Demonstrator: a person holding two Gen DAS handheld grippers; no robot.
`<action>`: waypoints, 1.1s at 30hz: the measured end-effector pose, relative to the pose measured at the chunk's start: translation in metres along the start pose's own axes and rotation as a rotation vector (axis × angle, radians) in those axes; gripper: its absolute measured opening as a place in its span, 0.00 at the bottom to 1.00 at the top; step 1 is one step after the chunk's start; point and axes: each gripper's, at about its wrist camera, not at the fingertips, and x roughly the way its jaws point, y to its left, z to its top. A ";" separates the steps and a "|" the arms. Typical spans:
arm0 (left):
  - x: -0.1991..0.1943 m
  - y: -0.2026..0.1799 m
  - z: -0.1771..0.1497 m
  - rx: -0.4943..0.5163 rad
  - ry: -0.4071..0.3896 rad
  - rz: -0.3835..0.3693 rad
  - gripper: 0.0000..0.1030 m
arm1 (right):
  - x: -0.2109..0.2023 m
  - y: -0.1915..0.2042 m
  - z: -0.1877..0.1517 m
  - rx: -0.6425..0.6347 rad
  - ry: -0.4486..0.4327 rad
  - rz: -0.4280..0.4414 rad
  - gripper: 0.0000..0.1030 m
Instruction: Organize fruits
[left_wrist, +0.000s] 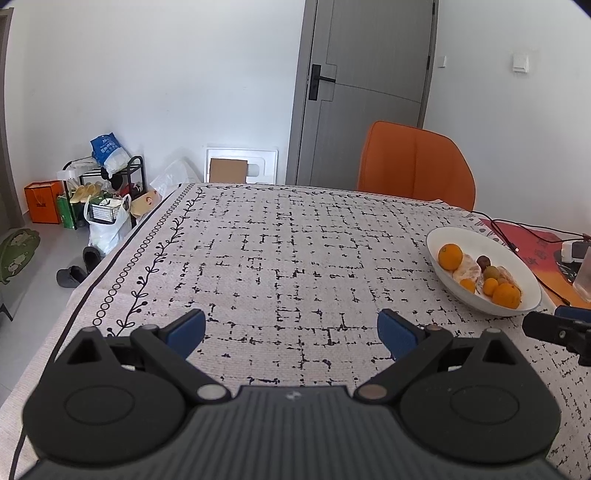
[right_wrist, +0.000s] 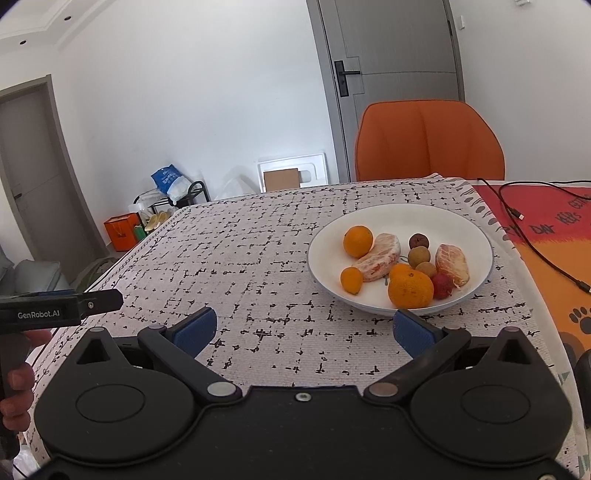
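Step in hand, as judged: either the very start or the close of the fruit sorting, since every fruit in view lies inside the shallow white ceramic bowl and none lies on the table, which is covered by a pale cloth with a black broken-grid print. Bowl contents: large round orange at the near rim, medium orange at the far left, small orange, two peeled citrus pieces and, small brown and tan round fruits, one small red fruit. Right gripper hovers just before the bowl's near rim; its blue-padded fingers are spread wide, holding nothing, touching nothing. Left gripper hangs over bare cloth, well left of the bowl, fingers likewise spread wide and empty. If sorting is to begin, the next move calls for the right gripper to go forward and down over the large orange, straddling it before closing; risk is nudging neighbouring fruit.
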 end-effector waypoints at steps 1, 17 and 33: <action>0.000 0.000 0.000 -0.001 -0.001 0.004 0.96 | 0.001 0.000 0.000 -0.001 0.000 0.000 1.00; -0.001 0.004 0.001 -0.012 -0.003 0.012 0.96 | 0.005 0.003 0.002 0.000 0.000 0.010 1.00; -0.002 0.005 0.001 -0.011 -0.004 0.011 0.96 | 0.003 0.004 0.002 -0.003 -0.001 0.008 1.00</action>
